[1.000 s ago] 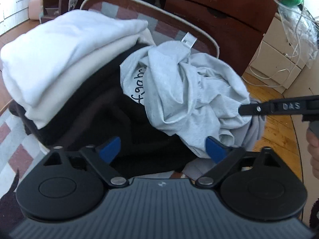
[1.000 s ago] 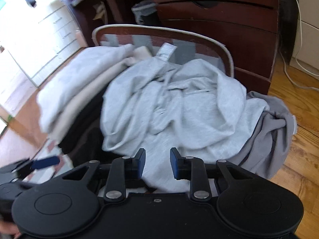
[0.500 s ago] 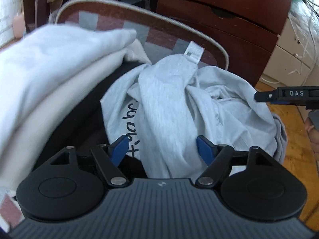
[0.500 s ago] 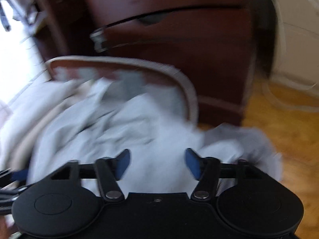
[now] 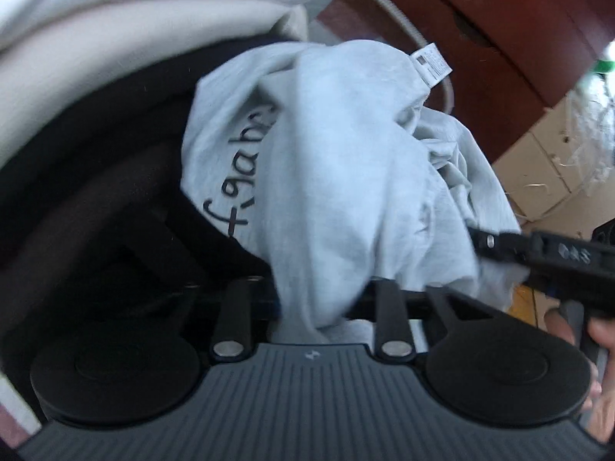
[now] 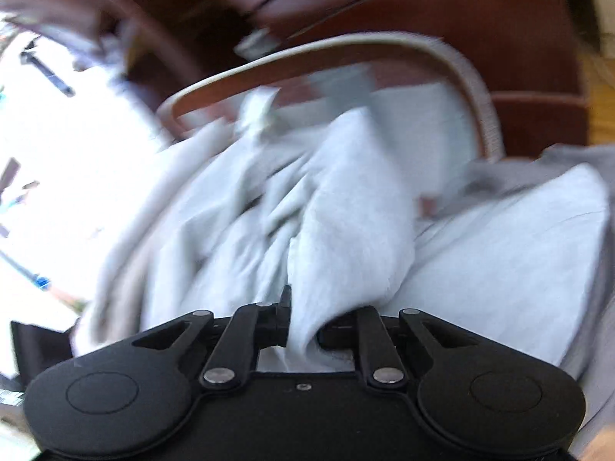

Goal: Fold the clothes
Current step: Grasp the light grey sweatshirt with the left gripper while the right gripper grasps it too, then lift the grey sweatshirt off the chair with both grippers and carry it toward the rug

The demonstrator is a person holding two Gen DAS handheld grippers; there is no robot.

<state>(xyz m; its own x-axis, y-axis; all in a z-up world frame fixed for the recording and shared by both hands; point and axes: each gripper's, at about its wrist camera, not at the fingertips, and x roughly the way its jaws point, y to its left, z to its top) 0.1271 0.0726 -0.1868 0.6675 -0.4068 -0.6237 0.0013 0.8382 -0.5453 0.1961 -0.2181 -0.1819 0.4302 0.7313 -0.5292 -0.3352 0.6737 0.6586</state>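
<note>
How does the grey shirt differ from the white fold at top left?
The grey shirt is crumpled and bunched; the white fold lies in smooth, flat layers. The shirt shows black lettering and a care tag; the fold is plain. Both claws, left and right, pinch the shirt; nothing grips the fold. Both rest in one pile.

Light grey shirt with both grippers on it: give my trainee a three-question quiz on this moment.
1. True or false: the left gripper is shut on the light grey shirt.
2. Which garment carries the black handwritten lettering? A) white folded top B) light grey shirt C) black garment
3. Fill in: the care label is sewn to the ____ shirt.

Key: 1 true; the right gripper pinches the same shirt. 2 B. 3 light grey. The white folded top and the black garment lie unheld beside it.
</note>
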